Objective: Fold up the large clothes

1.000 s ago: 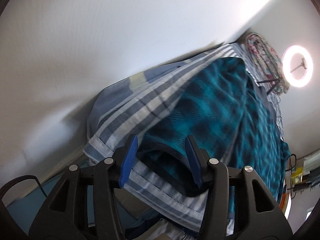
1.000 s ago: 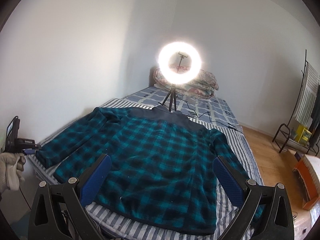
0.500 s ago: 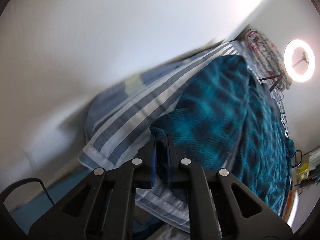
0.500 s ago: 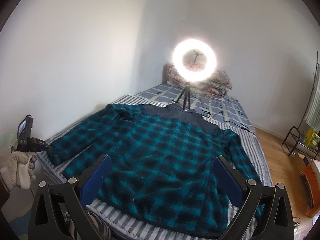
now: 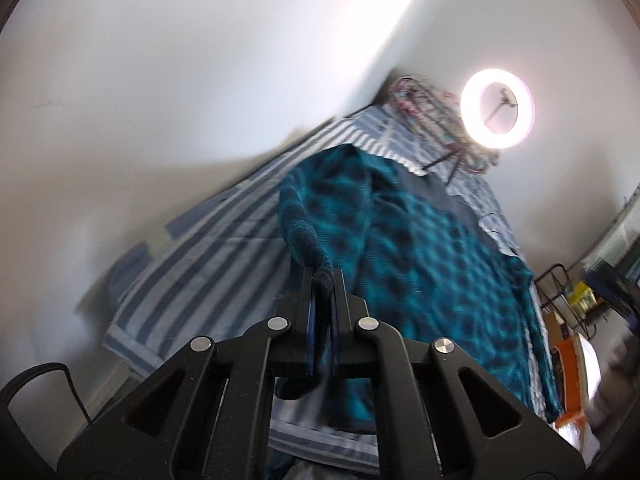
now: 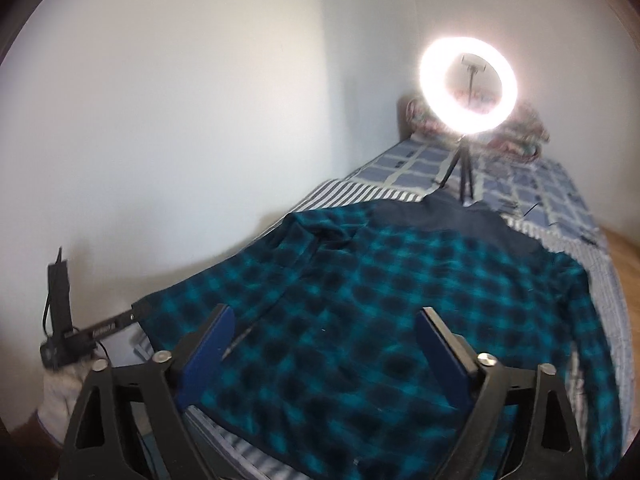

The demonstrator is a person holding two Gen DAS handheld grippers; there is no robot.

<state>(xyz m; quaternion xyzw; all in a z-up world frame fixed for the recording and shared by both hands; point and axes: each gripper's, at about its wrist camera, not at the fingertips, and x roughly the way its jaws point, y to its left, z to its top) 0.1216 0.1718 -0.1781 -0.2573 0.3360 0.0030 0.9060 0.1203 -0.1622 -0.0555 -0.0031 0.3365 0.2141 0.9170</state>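
Note:
A large teal-and-black plaid fleece shirt (image 6: pixel 400 304) lies spread on a striped bed (image 6: pixel 352 194), collar toward the far end. My left gripper (image 5: pixel 322 280) is shut on the cuff of the shirt's left sleeve (image 5: pixel 308 236) and holds it lifted above the bed. In the right wrist view the left gripper (image 6: pixel 134 314) shows at the bed's left edge, pulling the sleeve (image 6: pixel 192 296) inward. My right gripper (image 6: pixel 324 328) is open and empty, hovering above the shirt's lower hem.
A lit ring light on a tripod (image 6: pixel 468 84) stands on the bed behind the collar, with pillows (image 6: pixel 516 132) behind it. A white wall (image 6: pixel 180 120) runs along the bed's left side. Wooden floor (image 6: pixel 624 244) and a rack (image 5: pixel 560 292) lie to the right.
My left gripper closed on the sleeve cuff and lifted it up and toward the shirt's body. My right gripper moved closer over the shirt's hem and stayed open.

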